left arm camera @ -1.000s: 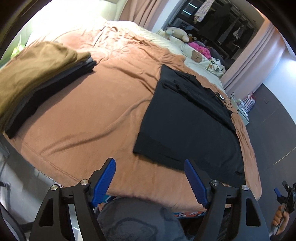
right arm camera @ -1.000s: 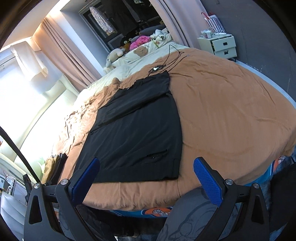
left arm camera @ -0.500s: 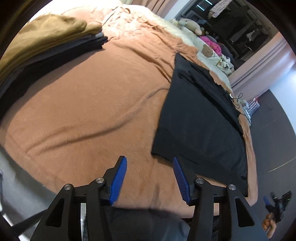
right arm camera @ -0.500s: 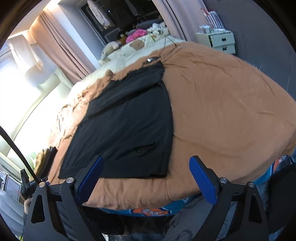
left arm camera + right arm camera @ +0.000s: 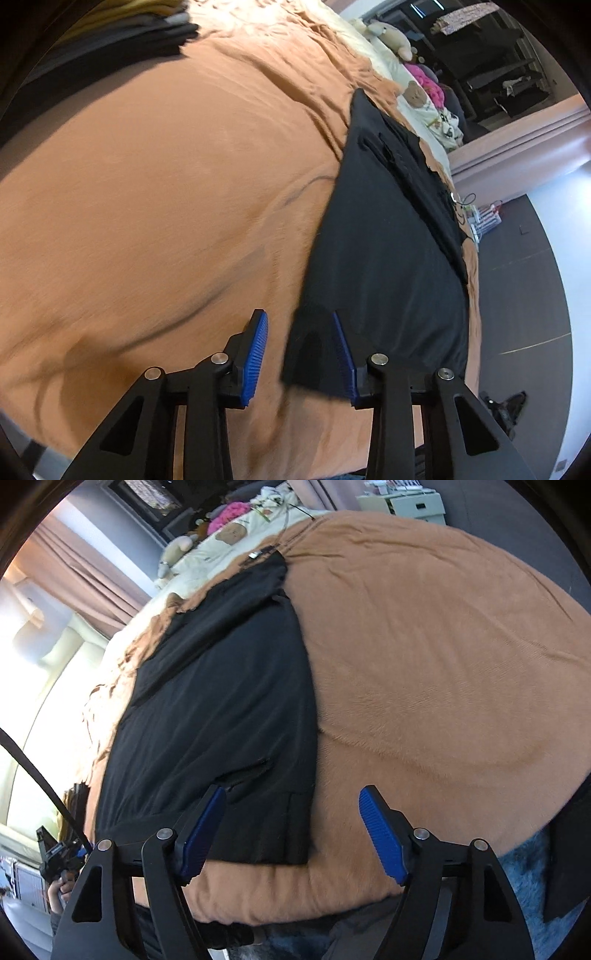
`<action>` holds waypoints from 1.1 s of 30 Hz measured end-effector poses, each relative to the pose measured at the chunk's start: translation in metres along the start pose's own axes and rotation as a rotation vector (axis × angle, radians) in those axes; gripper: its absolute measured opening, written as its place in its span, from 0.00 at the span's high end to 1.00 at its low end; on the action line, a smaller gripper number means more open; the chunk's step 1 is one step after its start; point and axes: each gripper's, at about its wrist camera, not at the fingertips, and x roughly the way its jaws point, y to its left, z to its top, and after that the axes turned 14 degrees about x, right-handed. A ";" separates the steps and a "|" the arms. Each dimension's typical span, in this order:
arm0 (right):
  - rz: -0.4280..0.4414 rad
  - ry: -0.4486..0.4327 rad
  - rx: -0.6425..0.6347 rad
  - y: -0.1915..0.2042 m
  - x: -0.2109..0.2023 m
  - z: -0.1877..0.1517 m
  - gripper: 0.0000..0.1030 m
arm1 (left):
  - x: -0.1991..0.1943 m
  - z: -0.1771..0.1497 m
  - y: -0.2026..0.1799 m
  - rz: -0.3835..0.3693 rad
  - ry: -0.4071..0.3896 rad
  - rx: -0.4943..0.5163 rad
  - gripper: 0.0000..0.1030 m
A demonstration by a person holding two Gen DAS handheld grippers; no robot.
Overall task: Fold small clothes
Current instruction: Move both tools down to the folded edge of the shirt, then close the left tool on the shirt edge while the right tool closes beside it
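Black garment (image 5: pixel 384 251) lies flat on the bed's brown blanket (image 5: pixel 155 206), hem at the near edge. Left tool (image 5: pixel 301 354) closing, near-left hem corner between its pads, not pinched yet. Right tool (image 5: pixel 291 830) closing but spread, straddling the near-right corner.

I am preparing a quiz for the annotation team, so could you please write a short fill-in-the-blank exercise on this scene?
1. The black garment lies flat on a blanket coloured ____.
2. The pads on the left gripper are coloured ____.
3. A near ____ of the garment lies between the right gripper pads.

Missing words: orange-brown; blue; corner
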 end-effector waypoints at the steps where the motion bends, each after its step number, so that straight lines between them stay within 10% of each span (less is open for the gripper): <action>1: -0.002 0.005 0.003 0.000 0.002 0.002 0.29 | 0.004 0.003 -0.001 0.003 0.010 0.006 0.66; 33: 0.251 0.143 0.150 -0.062 0.038 0.026 0.41 | 0.032 0.004 0.007 -0.109 0.109 -0.128 0.80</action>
